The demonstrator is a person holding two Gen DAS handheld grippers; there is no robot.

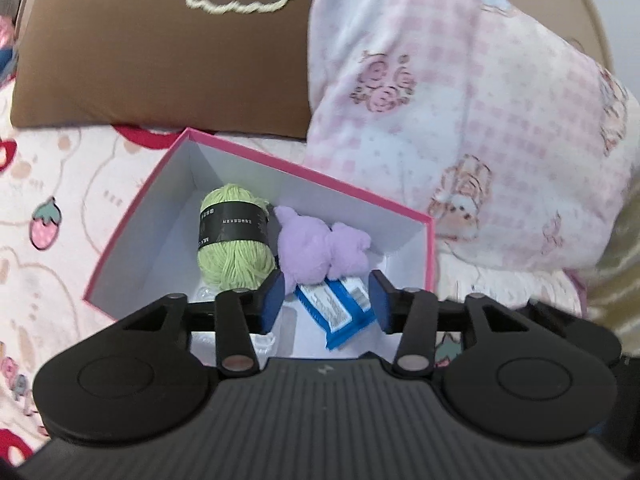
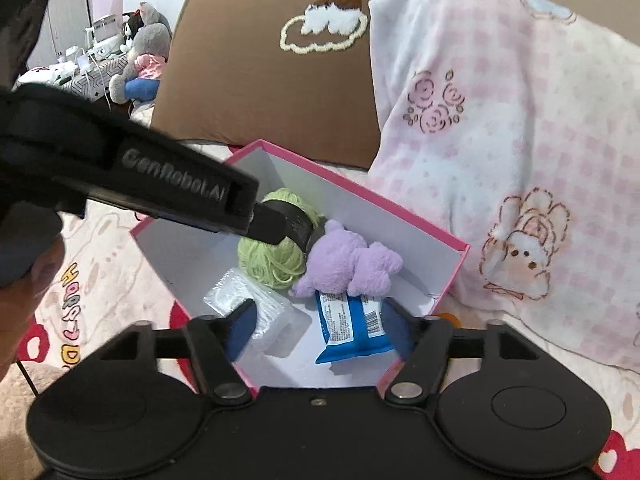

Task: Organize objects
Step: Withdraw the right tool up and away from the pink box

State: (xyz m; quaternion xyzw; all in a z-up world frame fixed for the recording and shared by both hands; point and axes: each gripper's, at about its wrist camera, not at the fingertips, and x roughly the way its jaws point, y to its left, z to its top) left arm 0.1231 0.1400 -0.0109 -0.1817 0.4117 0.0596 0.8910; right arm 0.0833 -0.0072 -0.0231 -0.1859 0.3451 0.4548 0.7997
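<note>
Both grippers hover with fingers apart, holding nothing — left gripper (image 1: 326, 300), right gripper (image 2: 320, 328). Beyond the fingers, the pink box (image 1: 256, 152) holds green yarn (image 1: 234, 240) — a purple plush (image 1: 320, 248) beside it.

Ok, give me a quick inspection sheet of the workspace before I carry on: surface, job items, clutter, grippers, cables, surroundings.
Surface: bed sheet printed with strawberries and bears.
Job's things: pink-rimmed box holds a green yarn ball, a purple plush toy, a blue snack packet and a clear plastic packet; the plush overlaps the blue packet's top edge.
Clutter: nothing seen.
Grippers: left gripper and right gripper both open above the box, holding nothing.
Cables: nothing seen near the box.
Surroundings: brown cloud-embroidered pillow, pink checked blanket, stuffed toys in the background.
</note>
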